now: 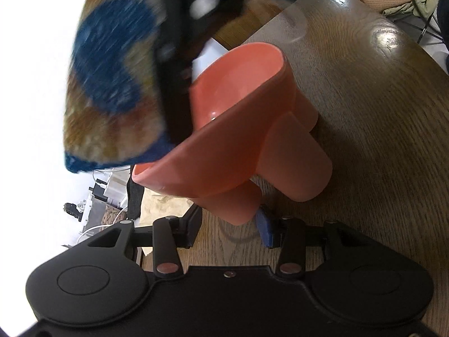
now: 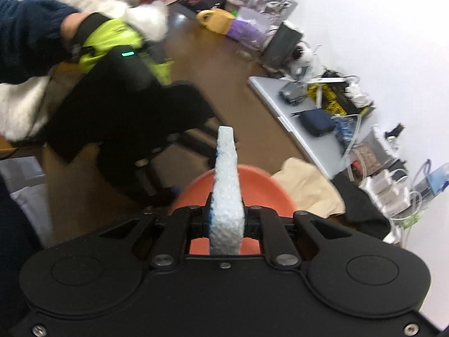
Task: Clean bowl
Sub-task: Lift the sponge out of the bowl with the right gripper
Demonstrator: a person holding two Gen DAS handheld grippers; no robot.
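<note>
A coral-pink bowl (image 1: 224,129) with stubby legs is tilted on its side above the wooden table (image 1: 378,140). My left gripper (image 1: 230,224) is shut on one of its legs. A sponge (image 1: 112,78) with a blue and brown patterned face hangs at the bowl's rim, held from the right. In the right wrist view my right gripper (image 2: 226,224) is shut on this sponge (image 2: 226,191), seen edge-on as white and blue, just above the bowl's (image 2: 261,191) opening.
The left hand in a yellow-green glove (image 2: 112,42) holds the other gripper at upper left. The floor beyond holds a grey board (image 2: 280,106) with cables and gadgets, a beige cloth (image 2: 308,188) and boxes along the white wall.
</note>
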